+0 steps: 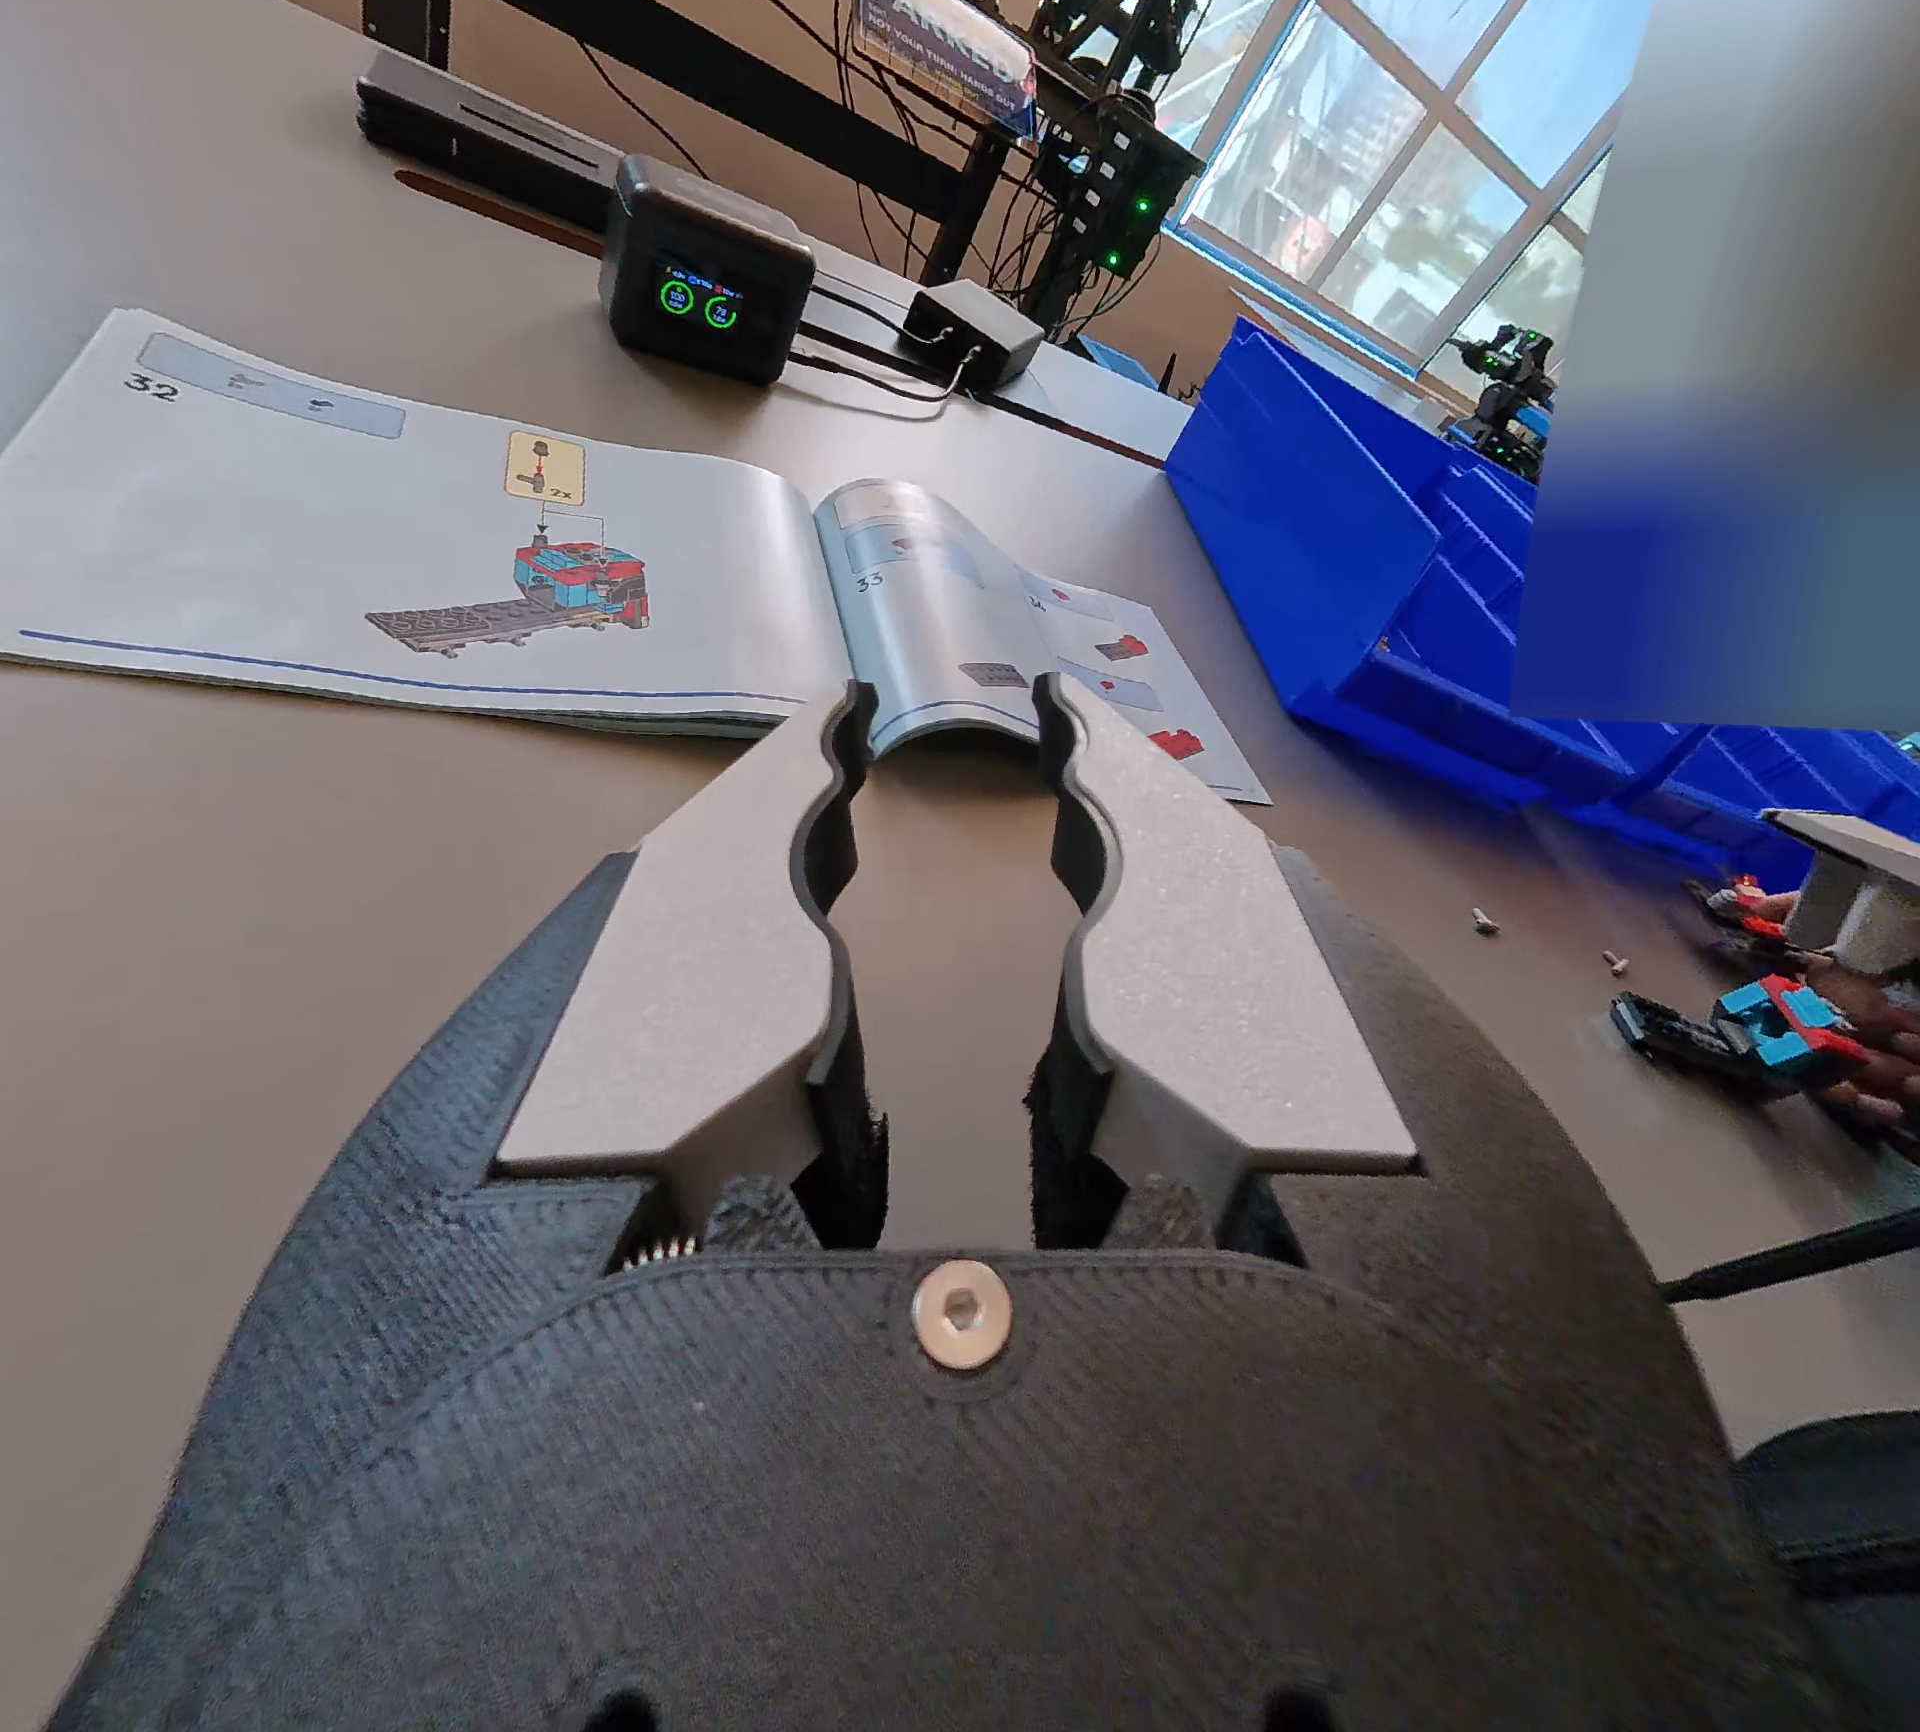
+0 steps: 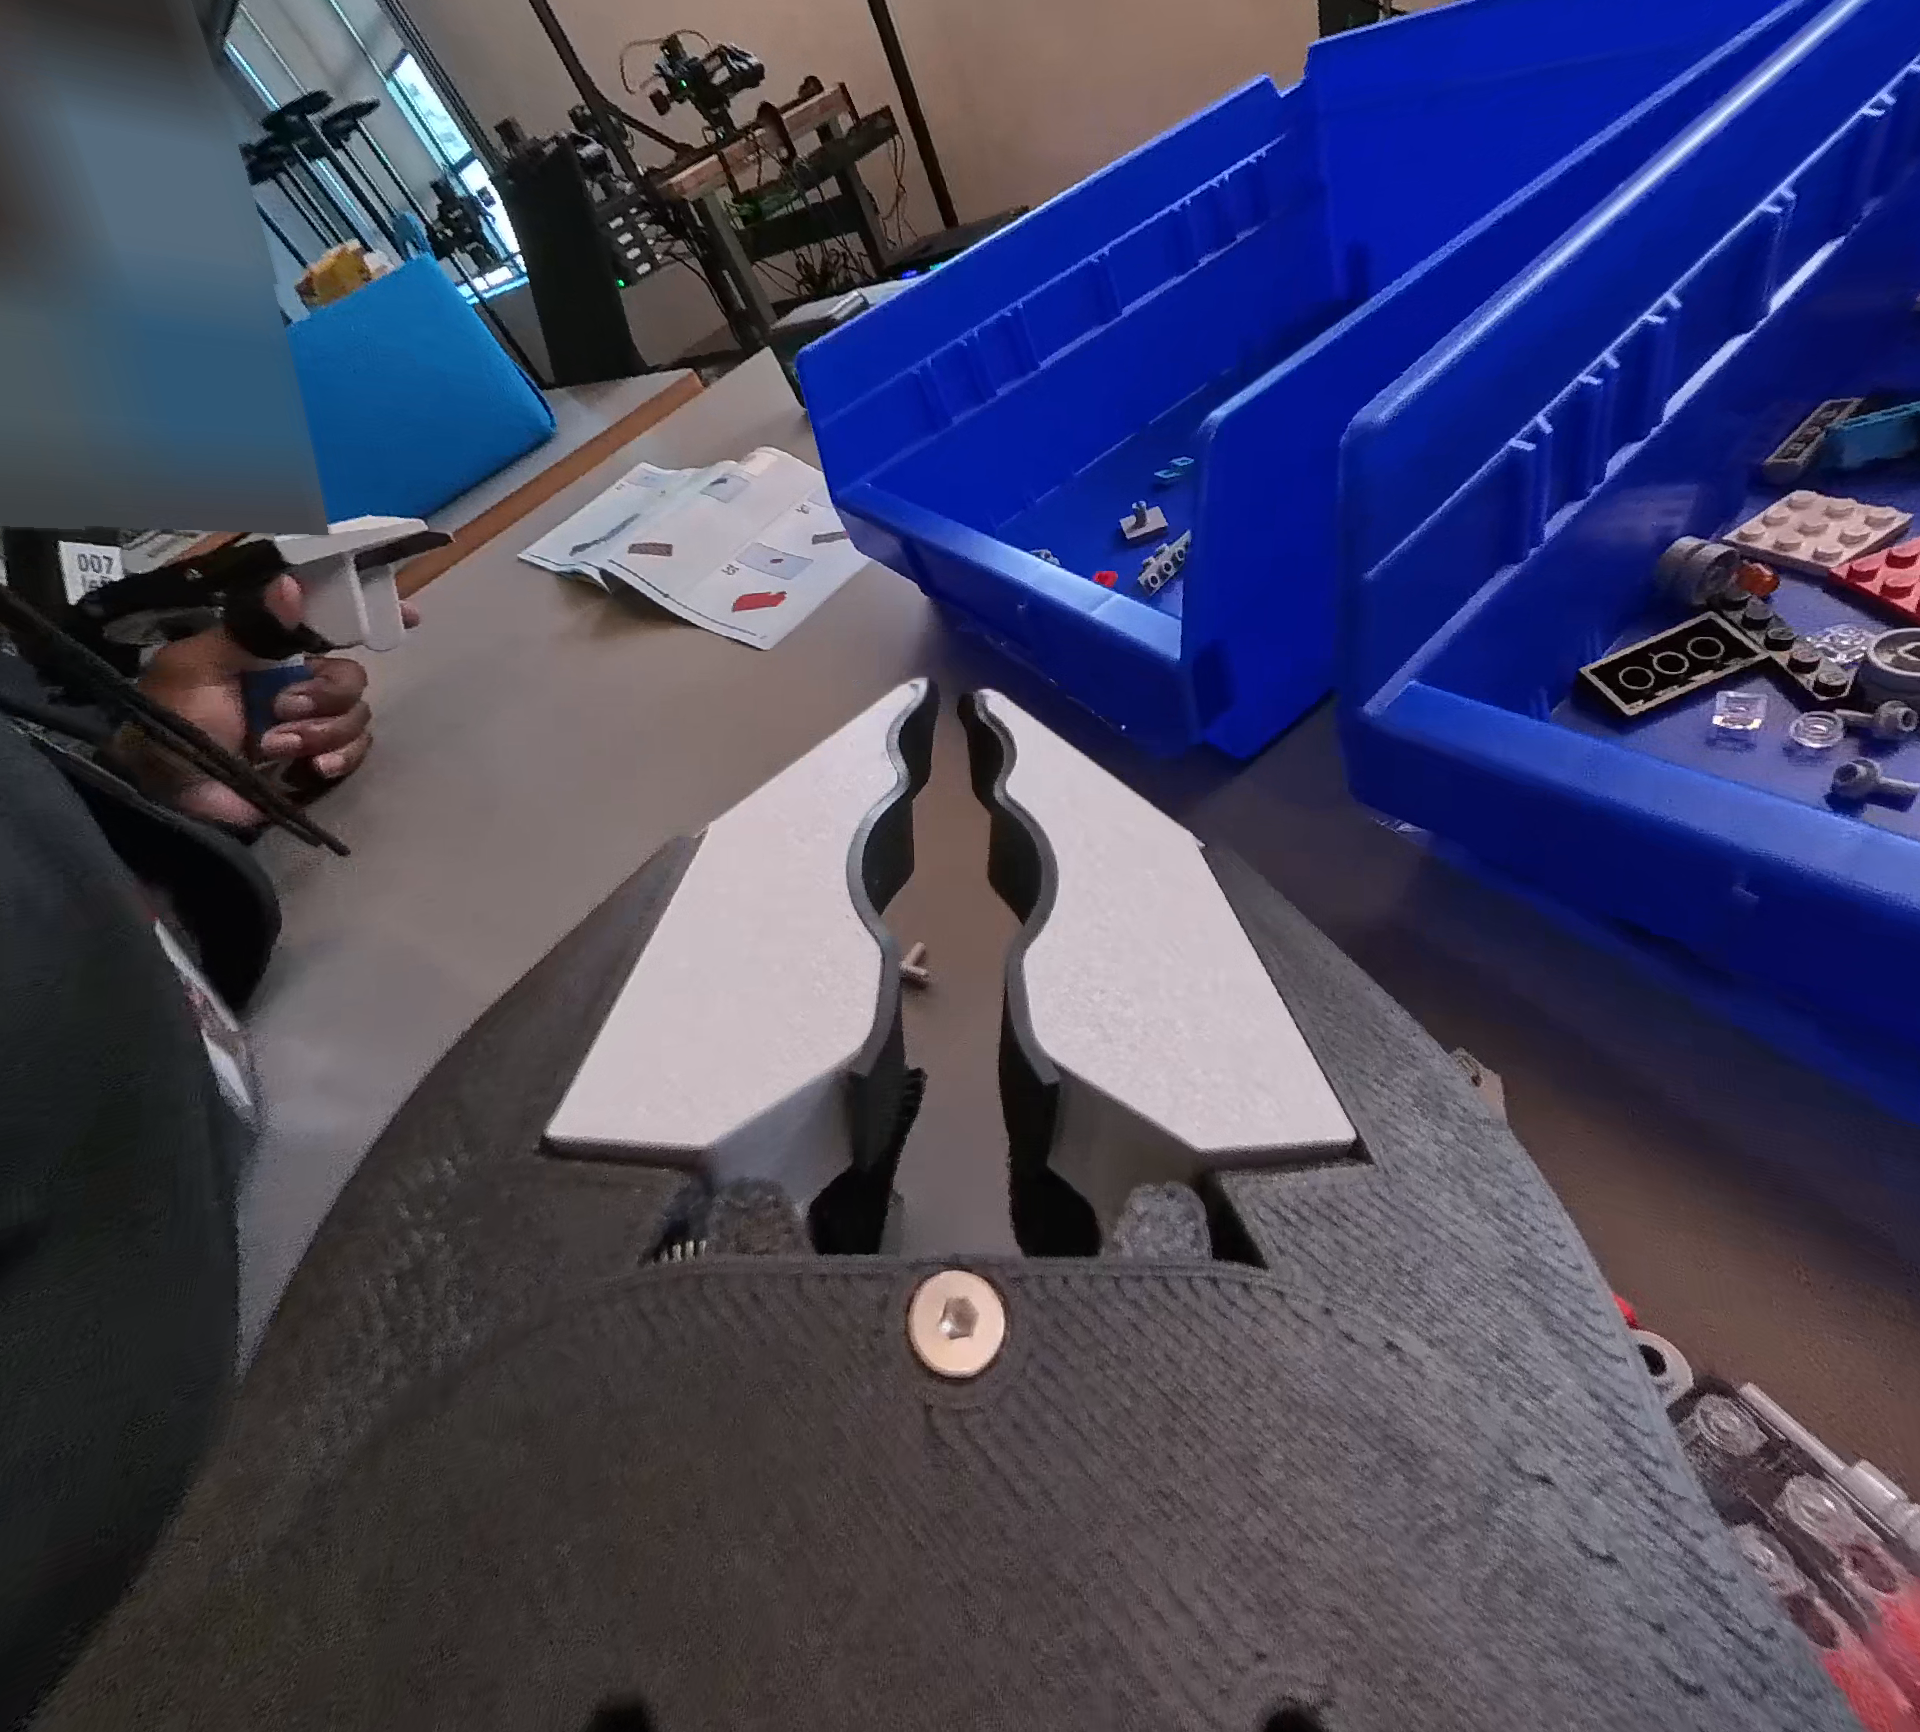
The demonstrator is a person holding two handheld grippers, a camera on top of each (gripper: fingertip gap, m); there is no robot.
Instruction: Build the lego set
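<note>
The bench (image 1: pixel 260 851) is a broad grey-brown surface with open room across its near and left parts. Two blue bins (image 2: pixel 1299 622) stand side by side along the far right; their near lips are low, and the right-hand bin holds most of the loose pieces (image 2: pixel 1766 643), including plates, studs and clear rounds. The instruction booklet (image 1: pixel 416 560) lies open and flat beyond the left hand-held gripper (image 1: pixel 951 716), whose fingers are parted wide and empty, tips just short of the booklet's curled page.

The partly built lego model (image 1: pixel 1756 1038), a dark base plate with blue and red bricks, lies on the bench at the right edge of the left wrist view, just beside the person's fingers (image 1: pixel 1870 1090). The right hand-held gripper (image 2: pixel 948 706) hovers low over the bench with its tips nearly closed, a narrow gap only, and nothing held. A small light pin (image 2: pixel 914 965) lies on the bench below its fingers; two like it (image 1: pixel 1486 922) show near the model.

Judgement: the step in hand is fetching the next small part. The right tool would do well to open a little, come straight down over the pin and close gently on its shaft. Clearance is ample toward the person; the nearest obstruction is the bin wall to the right.
</note>
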